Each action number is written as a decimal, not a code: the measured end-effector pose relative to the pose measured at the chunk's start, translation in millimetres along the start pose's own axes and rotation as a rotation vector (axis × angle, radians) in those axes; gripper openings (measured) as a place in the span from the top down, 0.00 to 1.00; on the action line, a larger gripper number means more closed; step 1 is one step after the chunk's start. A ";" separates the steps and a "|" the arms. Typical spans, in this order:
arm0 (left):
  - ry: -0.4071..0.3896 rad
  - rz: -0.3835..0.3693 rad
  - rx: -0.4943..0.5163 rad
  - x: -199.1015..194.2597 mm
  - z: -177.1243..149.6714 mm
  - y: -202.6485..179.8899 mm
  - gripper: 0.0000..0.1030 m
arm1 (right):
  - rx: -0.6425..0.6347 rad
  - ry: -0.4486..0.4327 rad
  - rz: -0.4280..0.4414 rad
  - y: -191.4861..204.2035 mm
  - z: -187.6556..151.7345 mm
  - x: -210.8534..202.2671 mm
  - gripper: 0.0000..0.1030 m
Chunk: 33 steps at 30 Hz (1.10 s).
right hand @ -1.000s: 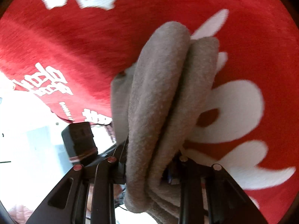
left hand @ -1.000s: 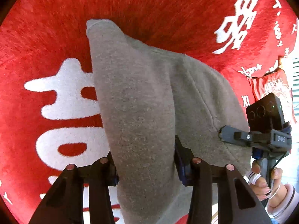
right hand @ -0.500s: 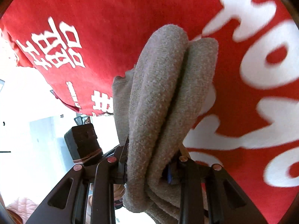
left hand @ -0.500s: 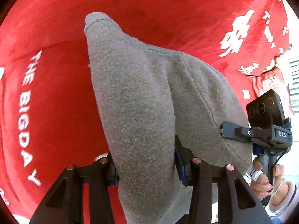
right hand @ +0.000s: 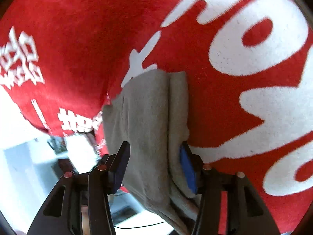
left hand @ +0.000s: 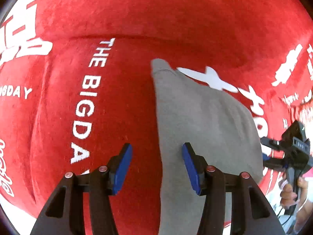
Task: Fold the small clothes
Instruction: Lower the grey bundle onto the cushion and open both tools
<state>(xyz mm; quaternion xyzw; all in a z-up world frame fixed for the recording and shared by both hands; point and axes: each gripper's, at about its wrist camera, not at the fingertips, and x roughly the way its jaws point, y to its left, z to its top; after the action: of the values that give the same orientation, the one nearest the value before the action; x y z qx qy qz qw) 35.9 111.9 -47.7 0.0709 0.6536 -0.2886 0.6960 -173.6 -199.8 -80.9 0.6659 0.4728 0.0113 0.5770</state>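
Observation:
A folded grey garment (left hand: 197, 121) lies on a red cloth with white lettering (left hand: 121, 19). My left gripper (left hand: 156, 166) is open; the garment's left edge runs between its blue pads, touching neither clearly. In the right wrist view the garment (right hand: 148, 121) shows as stacked grey layers. My right gripper (right hand: 154, 164) is open, with the layers still lying between its fingers and resting against the right pad (right hand: 187, 168). The right gripper's body (left hand: 293, 146) and the hand holding it show at the left view's right edge.
The red cloth (right hand: 78, 29) covers the whole work surface, with a crease (left hand: 117, 37) running across it. Its edge (right hand: 45, 125) falls away at the lower left of the right view, with a bright white floor or room (right hand: 23, 166) beyond.
Both grippers have opened and let go of the grey garment. The garment has come down from being held up and now lies on the red cloth.

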 end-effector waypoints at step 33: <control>0.076 0.220 0.102 5.6 -68.3 -64.3 0.30 | -0.395 0.024 -0.519 53.3 -117.6 25.7 0.74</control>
<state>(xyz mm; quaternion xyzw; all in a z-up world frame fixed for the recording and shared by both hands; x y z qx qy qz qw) -55.3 89.8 -44.4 0.1885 0.6523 -0.2404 0.6936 -192.4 -88.2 -13.7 0.3980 0.6222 -0.0368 0.6732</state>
